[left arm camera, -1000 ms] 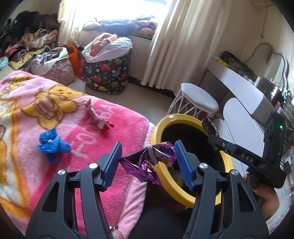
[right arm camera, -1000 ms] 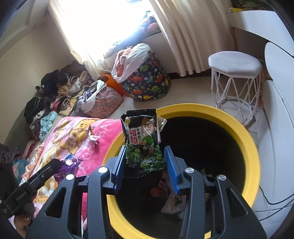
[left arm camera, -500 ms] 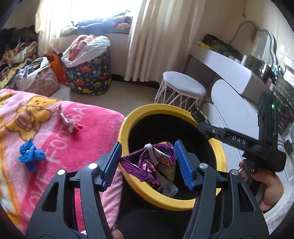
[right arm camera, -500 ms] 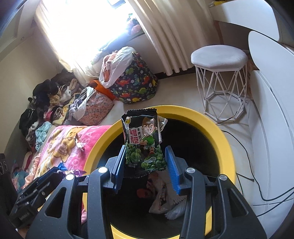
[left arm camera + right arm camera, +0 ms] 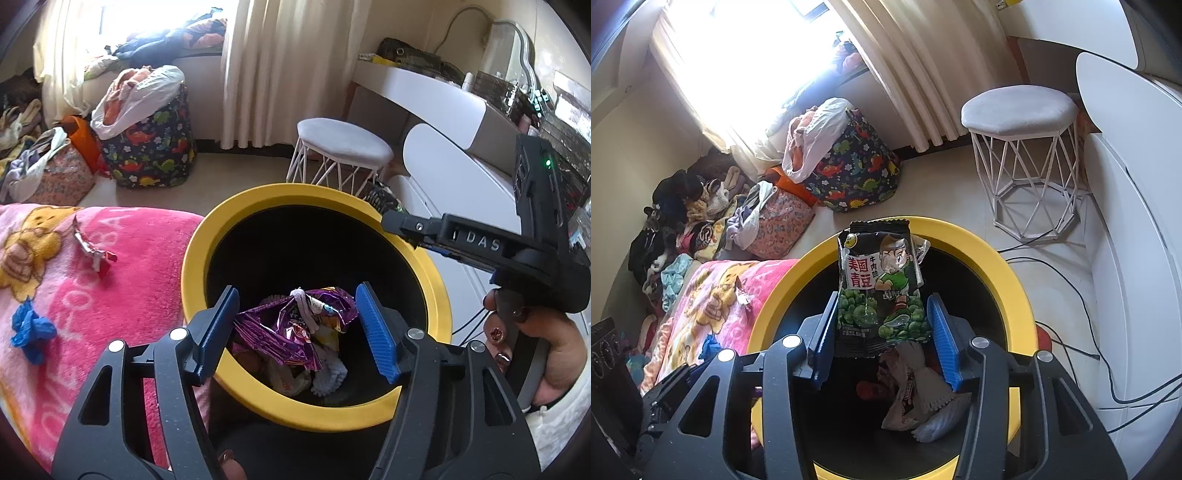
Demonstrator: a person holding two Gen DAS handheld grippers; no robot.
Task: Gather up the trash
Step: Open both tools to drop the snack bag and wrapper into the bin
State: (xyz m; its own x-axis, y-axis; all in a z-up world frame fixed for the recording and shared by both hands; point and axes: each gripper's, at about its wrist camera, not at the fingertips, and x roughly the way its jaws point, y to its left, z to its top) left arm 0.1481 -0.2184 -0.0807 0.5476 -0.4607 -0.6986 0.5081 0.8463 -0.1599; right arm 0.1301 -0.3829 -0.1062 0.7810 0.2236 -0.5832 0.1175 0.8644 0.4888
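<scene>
Both grippers hang over the mouth of the bin (image 5: 192, 254), a black tub with a broad yellow rim, pushed up against the pink blanket (image 5: 140, 258).

The left gripper (image 5: 295, 325) has just been spreading its jaws. The crumpled purple wrapper (image 5: 295, 325) sits between the blue pads (image 5: 373, 332); a gap shows on the right side, and on the left the foil's edge lies close to the pad, touching or not I cannot tell. It looks let go rather than pinched, just over the heap of trash in the bottom of the bin.

The right gripper (image 5: 882, 328) has also just been easing its jaws apart. The green-pea snack bag (image 5: 879, 280) stands upright between them, its top poking above the far rim. Its left edge lies against the left pad; a thin gap shows at the right pad, so the squeeze is loosened, and whether it holds at all I cannot tell. Below it lie white and red scraps (image 5: 912, 387) inside the bin.

On the blanket lie a blue crumpled scrap (image 5: 31, 328) and a silver-and-red wrapper (image 5: 96, 254), both well apart from the bin.

Farther off, a white wire-legged stool (image 5: 343, 140) stands on the floor beyond the bin, a dinosaur-print bag (image 5: 147, 147) stuffed with clothes sits near the curtains (image 5: 288, 62), and a white desk (image 5: 424, 92) runs along the right.
</scene>
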